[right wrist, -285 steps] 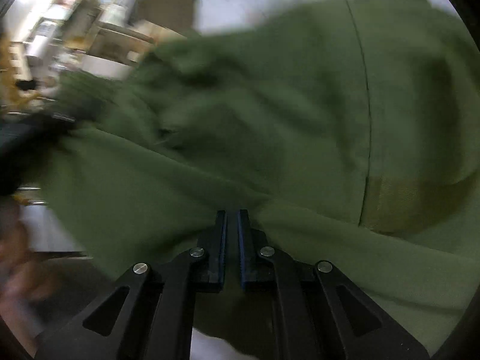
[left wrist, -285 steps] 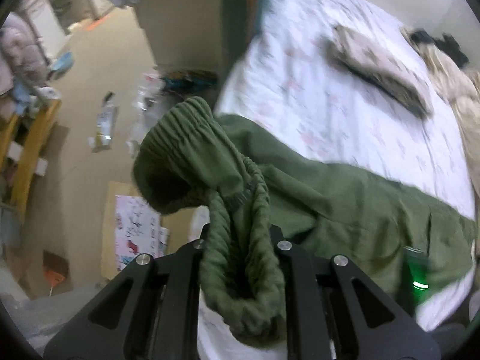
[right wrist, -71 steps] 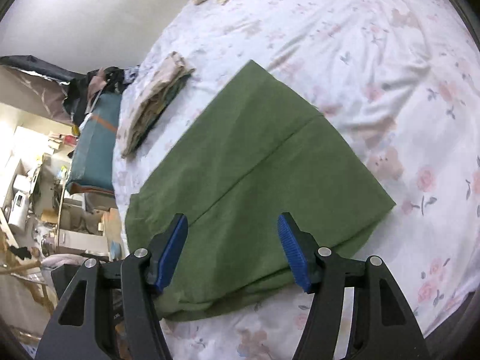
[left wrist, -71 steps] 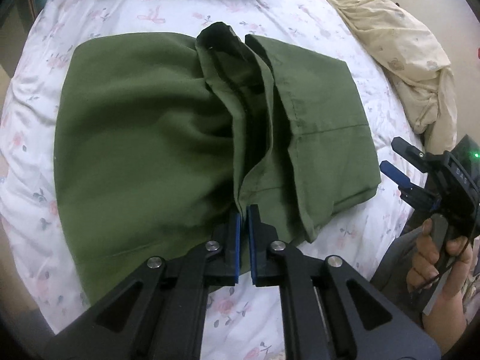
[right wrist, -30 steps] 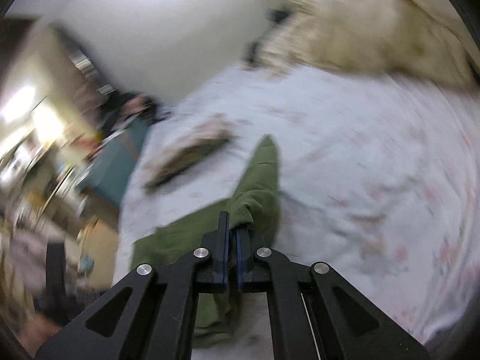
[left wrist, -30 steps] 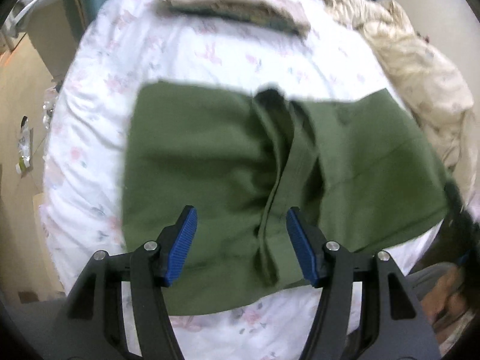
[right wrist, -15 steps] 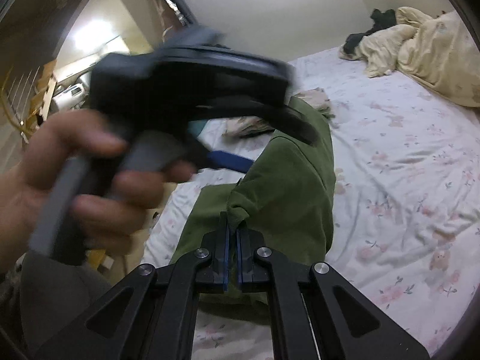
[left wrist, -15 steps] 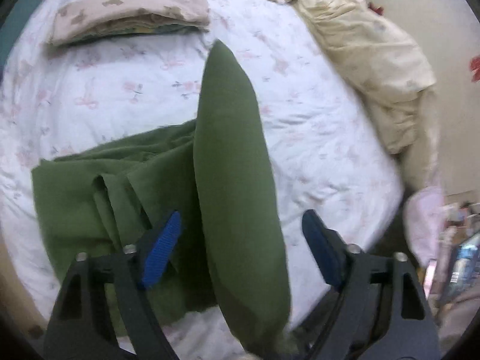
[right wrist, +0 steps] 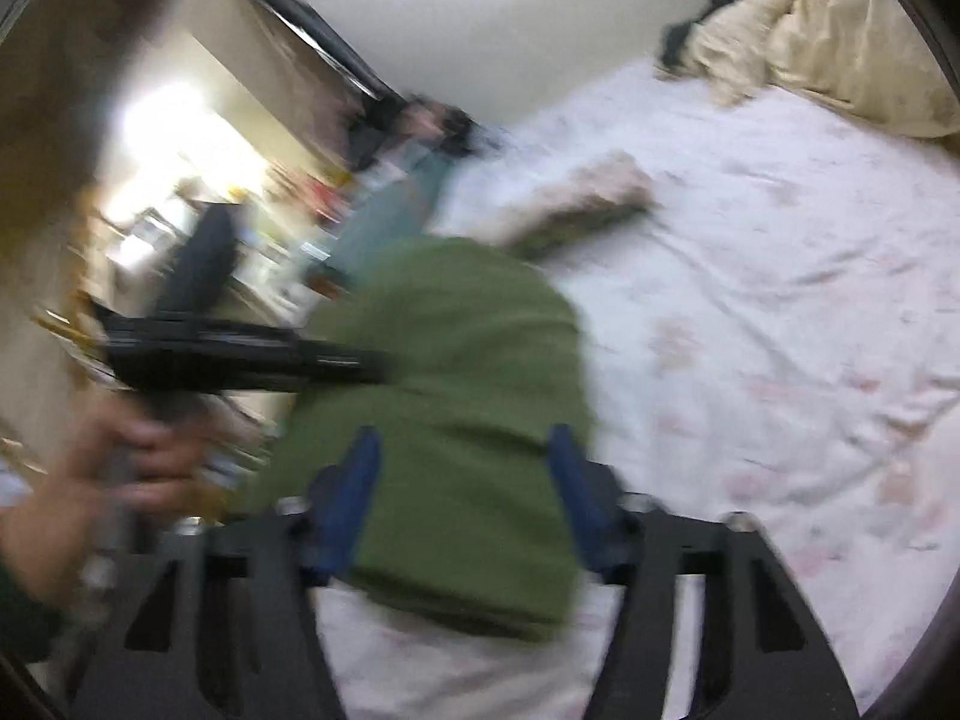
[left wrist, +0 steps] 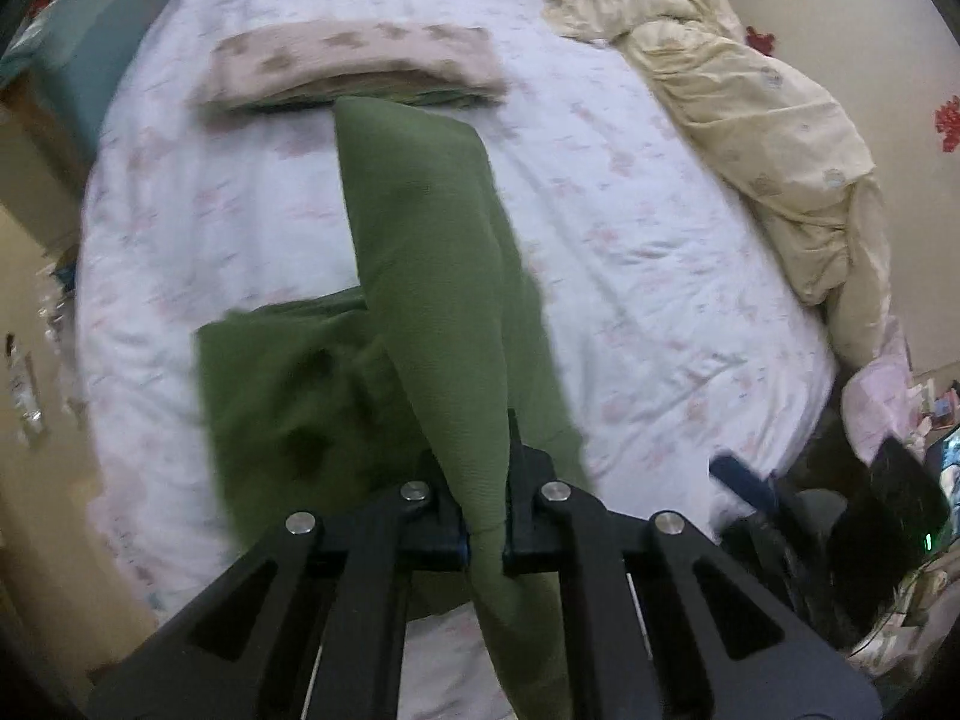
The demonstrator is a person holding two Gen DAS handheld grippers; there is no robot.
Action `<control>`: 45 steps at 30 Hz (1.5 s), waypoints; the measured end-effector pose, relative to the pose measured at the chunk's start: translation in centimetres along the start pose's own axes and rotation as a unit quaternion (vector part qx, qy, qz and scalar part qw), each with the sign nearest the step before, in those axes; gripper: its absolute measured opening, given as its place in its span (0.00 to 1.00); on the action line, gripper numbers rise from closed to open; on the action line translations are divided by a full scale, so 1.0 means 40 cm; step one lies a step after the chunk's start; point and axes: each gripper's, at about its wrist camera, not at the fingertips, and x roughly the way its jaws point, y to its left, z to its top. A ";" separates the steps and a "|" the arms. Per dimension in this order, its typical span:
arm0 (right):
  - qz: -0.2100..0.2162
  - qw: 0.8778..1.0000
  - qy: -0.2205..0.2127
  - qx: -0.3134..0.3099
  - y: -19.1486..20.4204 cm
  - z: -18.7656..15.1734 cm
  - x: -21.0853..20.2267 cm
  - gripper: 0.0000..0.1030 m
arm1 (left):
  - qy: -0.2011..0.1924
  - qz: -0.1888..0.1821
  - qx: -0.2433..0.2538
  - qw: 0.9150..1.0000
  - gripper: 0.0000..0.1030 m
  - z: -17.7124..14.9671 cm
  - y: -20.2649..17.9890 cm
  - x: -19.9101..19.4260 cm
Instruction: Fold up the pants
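Note:
The green pants (left wrist: 420, 276) lie partly folded on the white flowered bed (left wrist: 630, 228). My left gripper (left wrist: 485, 516) is shut on a raised fold of the pants, which stretches away from it toward the far side. In the right wrist view the pants (right wrist: 468, 396) show as a green mound between the blue pads (right wrist: 348, 498) of my right gripper (right wrist: 462, 504), which is open. The left gripper (right wrist: 240, 354) reaches into the fabric from the left. The right gripper also shows at the lower right of the left wrist view (left wrist: 774, 492).
A folded pink patterned garment (left wrist: 354, 66) lies at the far side of the bed. A crumpled cream duvet (left wrist: 756, 120) fills the right side. The bed edge and floor are at the left (left wrist: 36, 312). Clutter sits at the lower right (left wrist: 900, 420).
My right gripper has let go of the pants and opened. My left gripper has closed on the raised fold that the right one held.

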 end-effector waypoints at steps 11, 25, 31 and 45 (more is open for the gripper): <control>-0.014 0.980 0.155 -0.127 0.113 -0.067 0.296 0.24 | 0.025 0.048 -0.062 0.997 0.05 -0.096 0.244 0.076; -0.047 0.979 0.149 -0.132 0.104 -0.064 0.328 0.24 | 0.050 0.087 -0.060 0.993 0.18 -0.096 0.255 0.169; -0.034 0.980 0.162 -0.108 0.086 -0.073 0.338 0.25 | -0.018 0.224 -0.078 0.971 0.59 -0.075 0.292 0.107; 0.043 0.987 0.148 0.046 -0.016 -0.033 0.280 0.52 | 0.085 0.125 -0.038 0.988 0.57 -0.107 0.246 0.257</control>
